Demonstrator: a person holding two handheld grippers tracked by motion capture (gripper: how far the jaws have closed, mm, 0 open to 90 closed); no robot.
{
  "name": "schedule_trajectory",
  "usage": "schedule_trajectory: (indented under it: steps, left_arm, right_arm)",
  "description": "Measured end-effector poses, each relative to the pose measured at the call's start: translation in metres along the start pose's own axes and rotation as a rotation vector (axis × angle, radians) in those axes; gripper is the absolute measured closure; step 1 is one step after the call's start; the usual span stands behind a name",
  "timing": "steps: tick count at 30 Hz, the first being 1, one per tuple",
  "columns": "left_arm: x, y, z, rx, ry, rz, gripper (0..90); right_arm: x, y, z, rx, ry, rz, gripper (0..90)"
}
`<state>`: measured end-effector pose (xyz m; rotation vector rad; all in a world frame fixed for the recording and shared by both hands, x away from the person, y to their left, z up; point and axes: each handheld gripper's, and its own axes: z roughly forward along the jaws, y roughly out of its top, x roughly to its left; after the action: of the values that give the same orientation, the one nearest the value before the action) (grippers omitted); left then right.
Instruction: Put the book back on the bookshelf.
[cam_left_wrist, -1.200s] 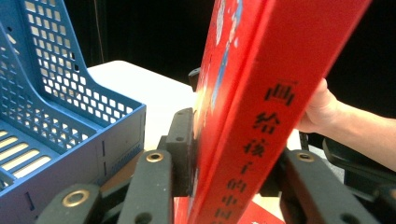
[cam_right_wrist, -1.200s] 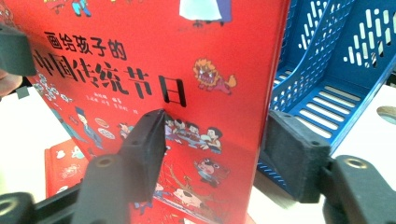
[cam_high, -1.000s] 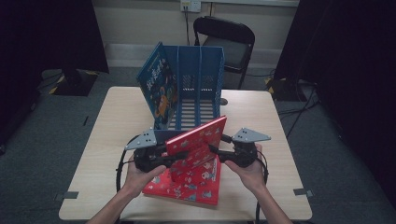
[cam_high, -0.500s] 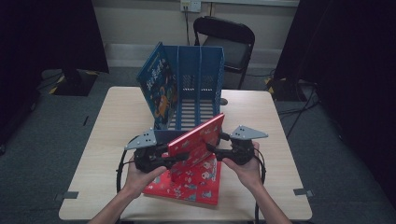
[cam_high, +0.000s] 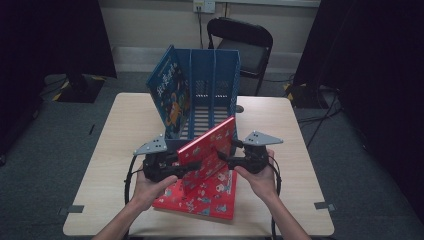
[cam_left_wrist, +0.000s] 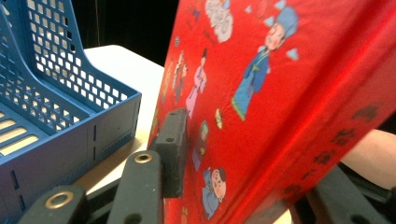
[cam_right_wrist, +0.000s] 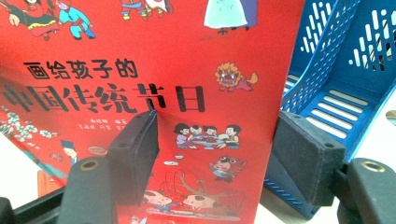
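Note:
A red picture book (cam_high: 207, 145) stands tilted on edge over a second red book (cam_high: 205, 197) that lies flat on the table. My left gripper (cam_high: 192, 165) is shut on the standing book's lower corner. In the left gripper view one pad (cam_left_wrist: 170, 149) presses on the cover (cam_left_wrist: 280, 93), and the other jaw sits behind the spine. My right gripper (cam_high: 225, 157) meets the book from the right. Its jaws (cam_right_wrist: 215, 140) are spread wide, with one pad (cam_right_wrist: 137, 154) in front of the cover (cam_right_wrist: 163, 56) and the other past the book's edge.
A blue slotted file rack (cam_high: 212, 75) stands just behind the books, with a blue picture book (cam_high: 170, 92) leaning in its left slot. The rack's wall is close to both grippers (cam_left_wrist: 46, 116) (cam_right_wrist: 336, 70). The pale table (cam_high: 125, 130) has bare room left and right. A black chair (cam_high: 240, 40) stands beyond.
The right gripper has edged slightly left, toward the standing book. The book and the left gripper have hardly shifted.

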<state>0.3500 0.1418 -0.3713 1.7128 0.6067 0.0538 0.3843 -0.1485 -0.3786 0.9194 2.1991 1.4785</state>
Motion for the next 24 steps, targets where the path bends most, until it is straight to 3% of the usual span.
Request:
schedule_trajectory:
  steps: [7, 10, 14, 19, 24]
  left_arm:
    - [-0.006, 0.000, 0.001, 0.010, -0.025, 0.011, 54.6]
    - [-0.011, 0.000, 0.004, 0.015, -0.038, 0.022, 50.7]
    - [-0.016, 0.000, 0.005, 0.016, -0.035, 0.042, 50.4]
    - [-0.019, 0.000, 0.008, 0.017, -0.063, 0.043, 49.1]
    - [-0.025, 0.000, 0.013, 0.029, -0.068, 0.064, 47.2]
  right_arm:
    - [0.000, 0.000, 0.000, 0.002, 0.001, 0.003, 32.4]
    - [0.001, 0.000, -0.001, 0.000, 0.010, -0.004, 38.1]
    - [0.002, 0.000, -0.002, -0.011, 0.024, -0.017, 35.9]
    - [0.003, -0.003, -0.008, -0.010, 0.040, -0.019, 33.9]
    - [0.008, -0.007, -0.013, -0.013, 0.092, -0.040, 29.1]
